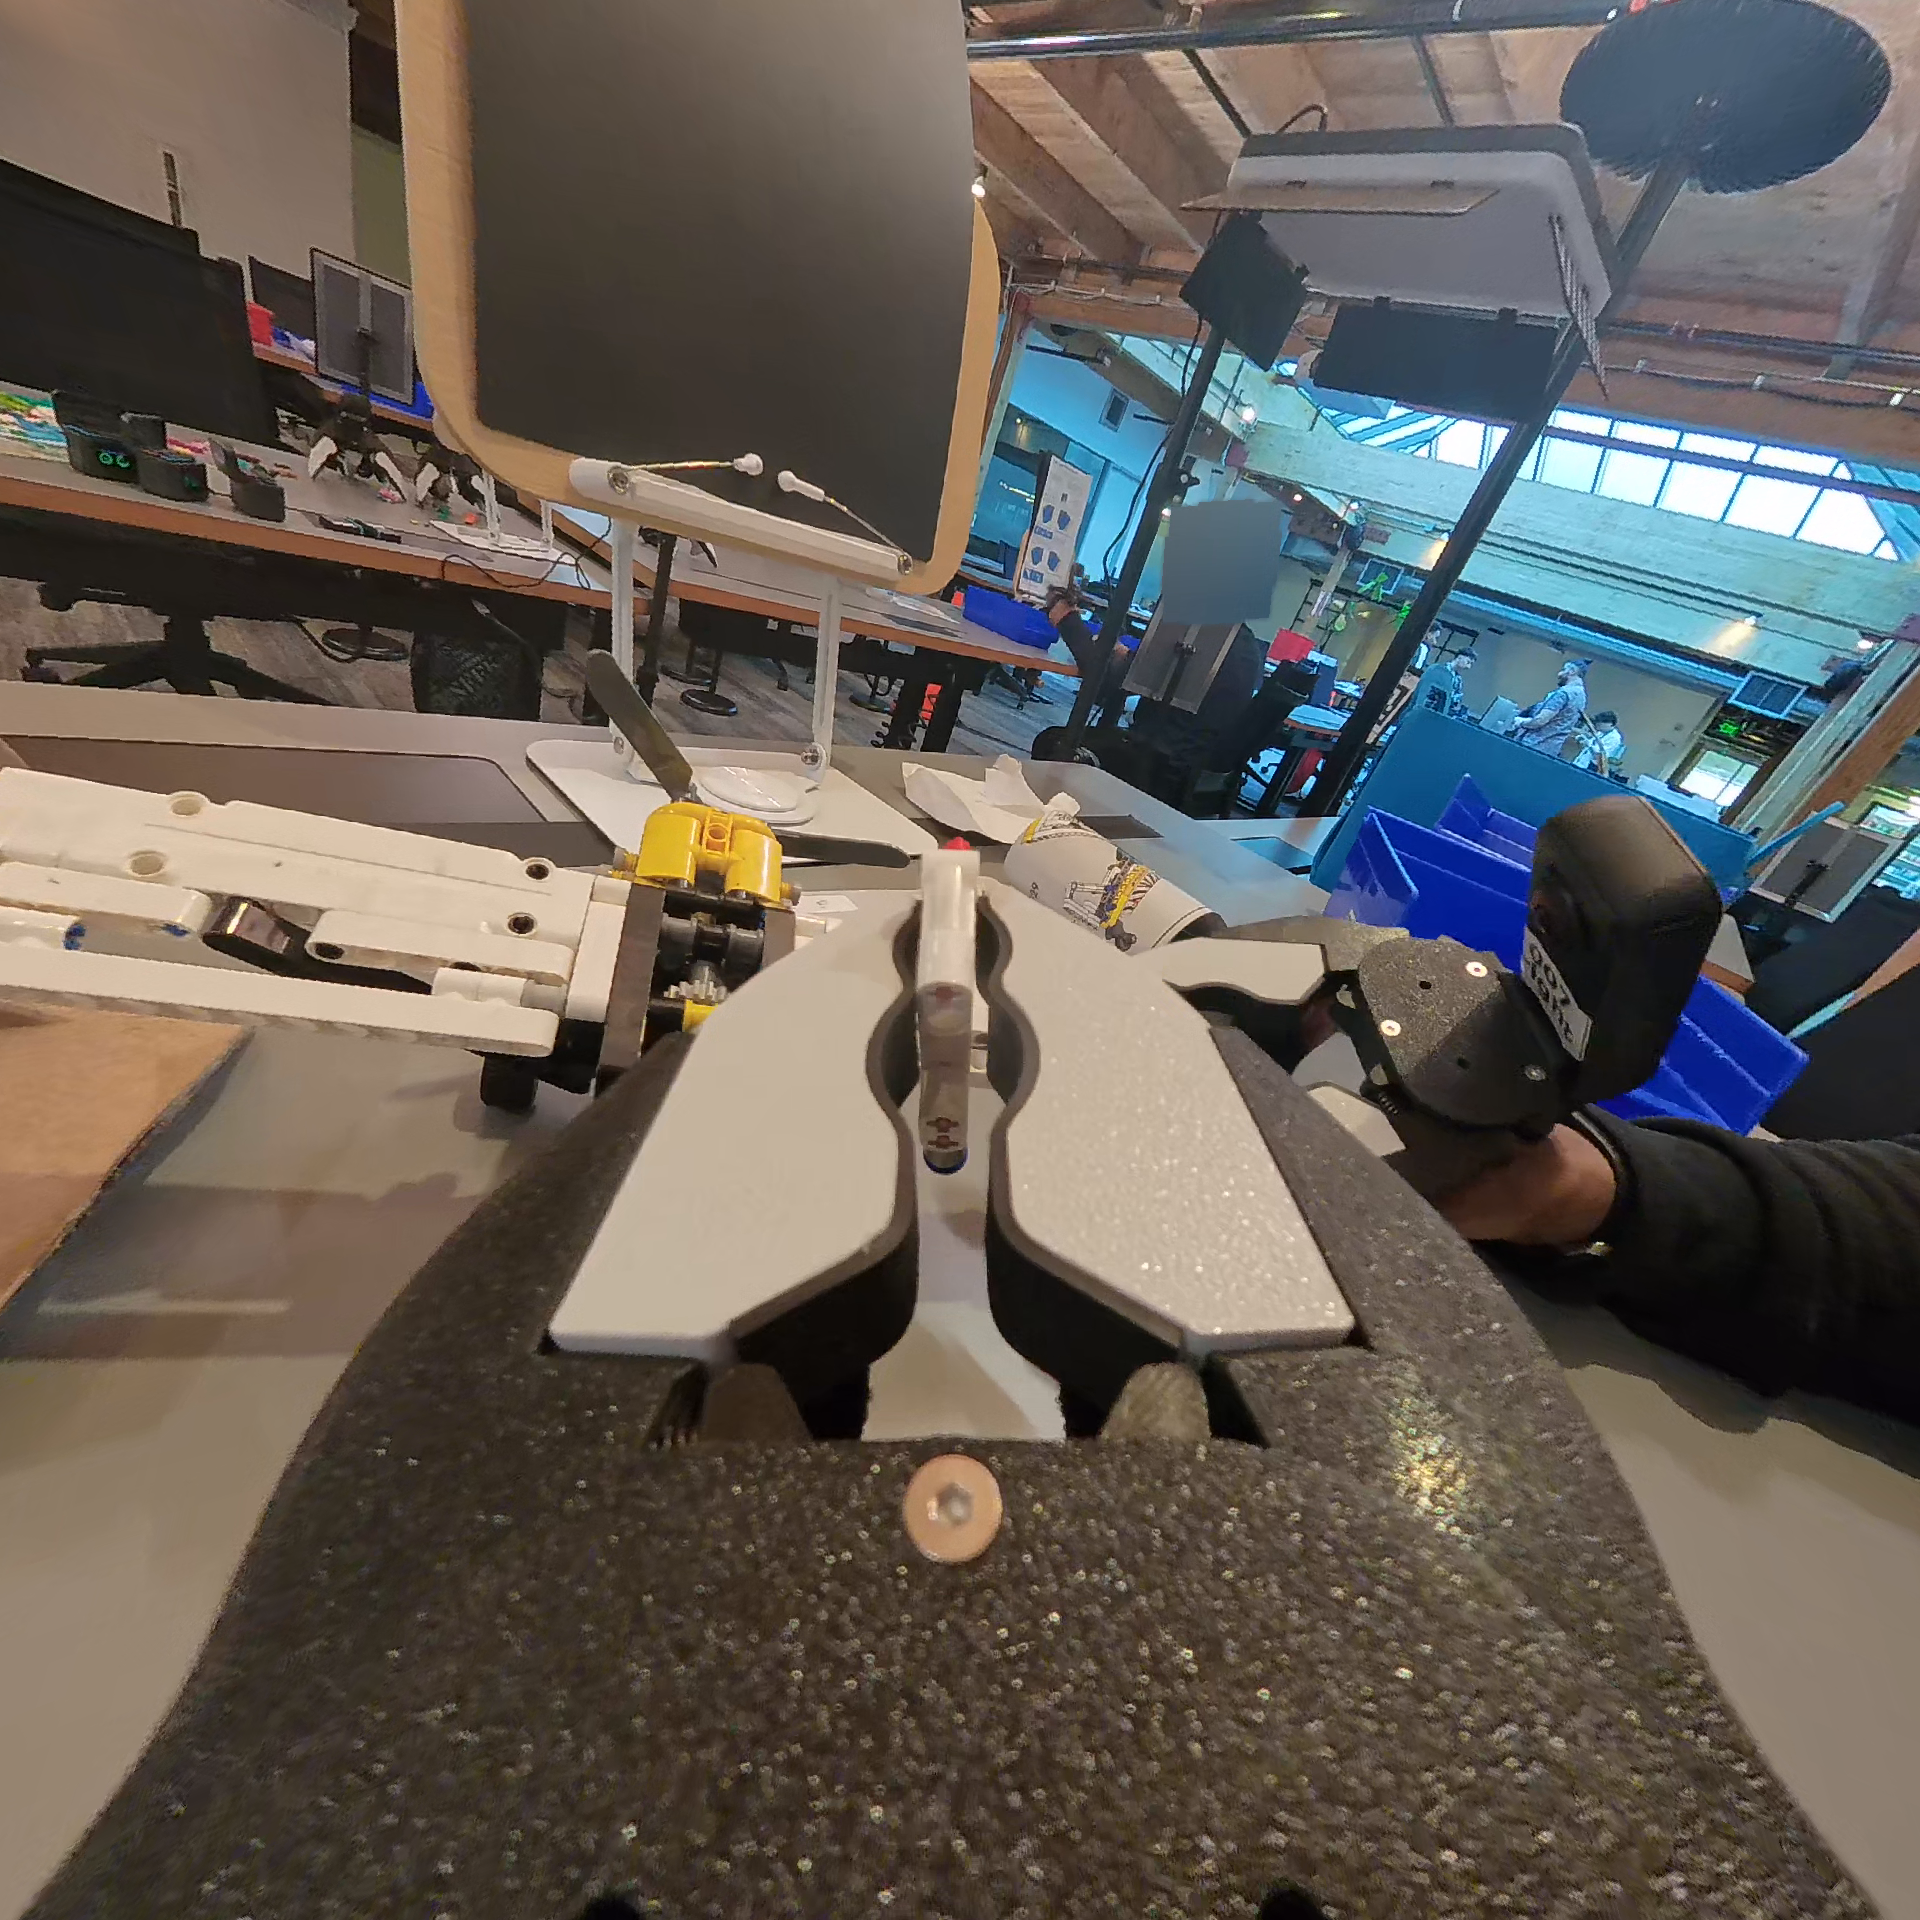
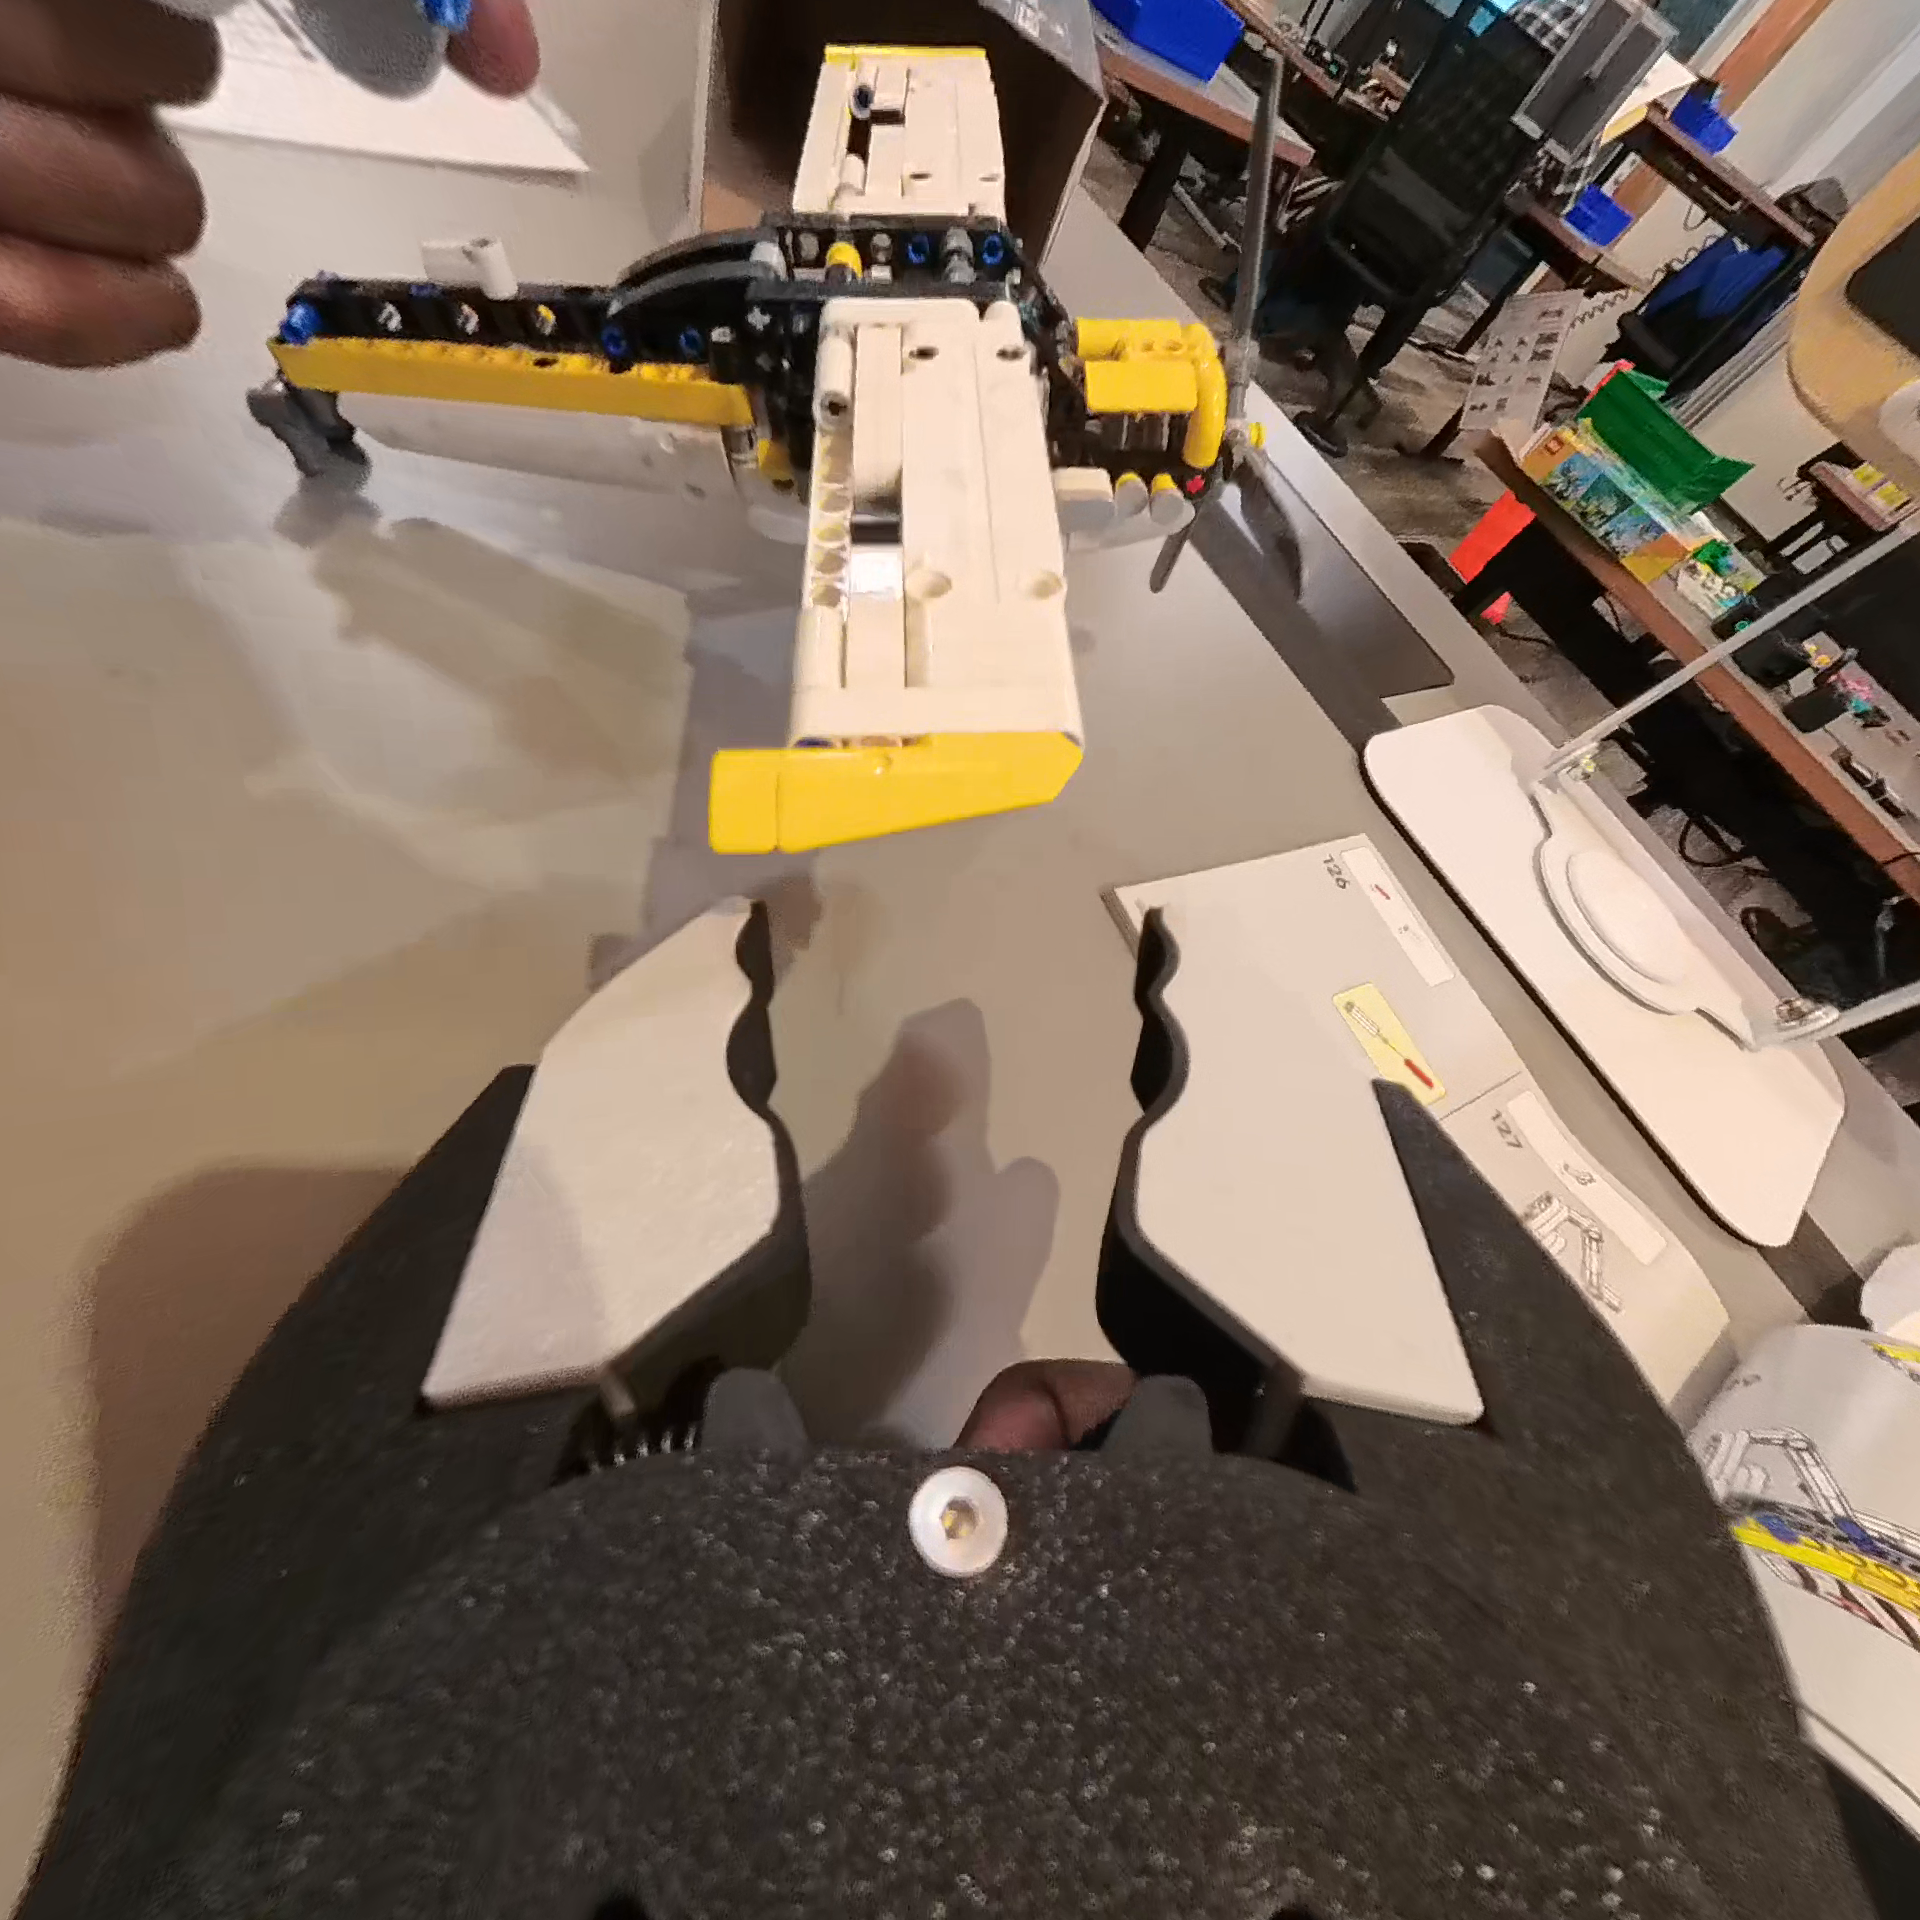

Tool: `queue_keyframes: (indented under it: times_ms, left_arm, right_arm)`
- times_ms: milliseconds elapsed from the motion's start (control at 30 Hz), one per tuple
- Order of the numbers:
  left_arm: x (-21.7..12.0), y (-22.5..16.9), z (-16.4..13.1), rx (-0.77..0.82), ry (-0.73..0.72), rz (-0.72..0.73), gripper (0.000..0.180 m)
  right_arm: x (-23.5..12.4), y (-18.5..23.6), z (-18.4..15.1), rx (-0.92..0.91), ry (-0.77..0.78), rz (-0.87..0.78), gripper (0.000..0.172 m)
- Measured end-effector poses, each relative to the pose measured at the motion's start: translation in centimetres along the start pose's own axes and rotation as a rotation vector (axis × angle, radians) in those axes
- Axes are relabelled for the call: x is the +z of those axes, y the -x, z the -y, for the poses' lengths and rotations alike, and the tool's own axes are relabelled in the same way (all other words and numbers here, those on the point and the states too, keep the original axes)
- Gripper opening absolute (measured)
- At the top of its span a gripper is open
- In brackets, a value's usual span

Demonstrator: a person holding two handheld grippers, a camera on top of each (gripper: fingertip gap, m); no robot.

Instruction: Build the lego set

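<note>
My left jaws clench a slim white beam, light and rigid. Right jaws released near the plane model; fragile, grip the wing.

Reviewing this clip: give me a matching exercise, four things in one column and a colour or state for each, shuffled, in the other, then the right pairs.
Things:
1. left gripper
2. right gripper
3. wing tip of the brick-built plane
4. open instruction booklet

States:
A. yellow
B. jaws wide apart, nothing between them
C. lying flat on the grey table, partly under a finger of the right gripper
D. closed on a slim white brick piece with a red pin at its far end

Pairs: 1-D, 2-B, 3-A, 4-C
</note>
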State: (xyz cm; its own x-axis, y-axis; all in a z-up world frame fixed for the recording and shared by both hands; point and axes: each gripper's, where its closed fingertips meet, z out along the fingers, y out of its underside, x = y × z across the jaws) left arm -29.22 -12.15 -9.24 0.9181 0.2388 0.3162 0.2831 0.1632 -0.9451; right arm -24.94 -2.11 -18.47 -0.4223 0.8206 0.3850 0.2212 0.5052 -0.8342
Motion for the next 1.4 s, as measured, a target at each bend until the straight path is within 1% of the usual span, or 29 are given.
queue_keyframes:
  times_ms: [100, 300, 400, 500, 533, 600, 667, 833, 967, 1067, 1167, 1200, 1300, 1400]
  left_arm:
    - [0.0, -0.1, 0.0, -0.001, 0.003, -0.004, 0.008]
    - [0.0, -0.2, 0.1, -0.007, -0.001, -0.01, 0.008]
    - [0.1, -0.4, 0.0, -0.008, 0.003, -0.017, 0.008]
    - [0.1, -0.6, -0.1, -0.002, 0.006, -0.02, 0.008]
    - [0.2, -0.6, -0.1, 0.0, 0.007, -0.021, 0.008]
    - [0.1, -0.6, -0.1, 0.003, 0.007, -0.019, 0.008]
    - [0.1, -0.6, -0.1, 0.005, 0.006, -0.018, 0.008]
    - [0.1, -0.8, 0.1, 0.006, 0.002, -0.021, 0.008]
    - [0.1, -0.9, 0.0, 0.001, 0.001, -0.025, 0.008]
    - [0.1, -1.2, 0.1, -0.004, 0.002, -0.036, 0.008]
    - [0.2, -1.6, 0.0, 0.007, 0.01, -0.048, 0.008]
    - [0.2, -1.7, -0.1, 0.015, 0.014, -0.049, 0.008]
    - [0.3, -1.9, -0.3, 0.039, 0.022, -0.047, 0.008]
    - [0.3, -1.9, -0.4, 0.045, 0.027, -0.043, 0.008]
  right_arm:
    - [-0.2, -0.1, 0.6, 0.014, -0.035, -0.001, 0.07]
    - [-0.9, -0.1, 1.8, -0.026, -0.065, -0.017, 0.071]
    - [-0.3, 0.6, 2.5, -0.049, -0.038, 0.006, 0.073]
    - [0.6, 0.7, 3.1, -0.089, -0.006, -0.02, 0.073]
    - [0.9, 0.6, 3.3, -0.103, -0.002, -0.038, 0.072]
    - [1.2, 0.3, 3.6, -0.133, 0.008, -0.079, 0.062]
    - [1.1, 0.3, 3.8, -0.152, -0.005, -0.103, 0.059]
    - [0.1, 0.1, 3.1, -0.168, 0.006, -0.136, 0.057]
    - [-1.8, -0.3, 2.3, -0.172, 0.011, -0.176, 0.055]
    - [-3.4, -0.5, 1.5, -0.163, 0.029, -0.198, 0.05]
    - [-4.9, -0.2, 0.7, -0.134, 0.032, -0.193, 0.035]
    - [-5.3, -0.1, 0.4, -0.127, 0.036, -0.192, 0.034]
    - [-5.9, 0.0, -0.6, -0.11, 0.063, -0.182, 0.042]
    - [-6.1, 0.0, -0.3, -0.063, 0.04, -0.142, 0.048]
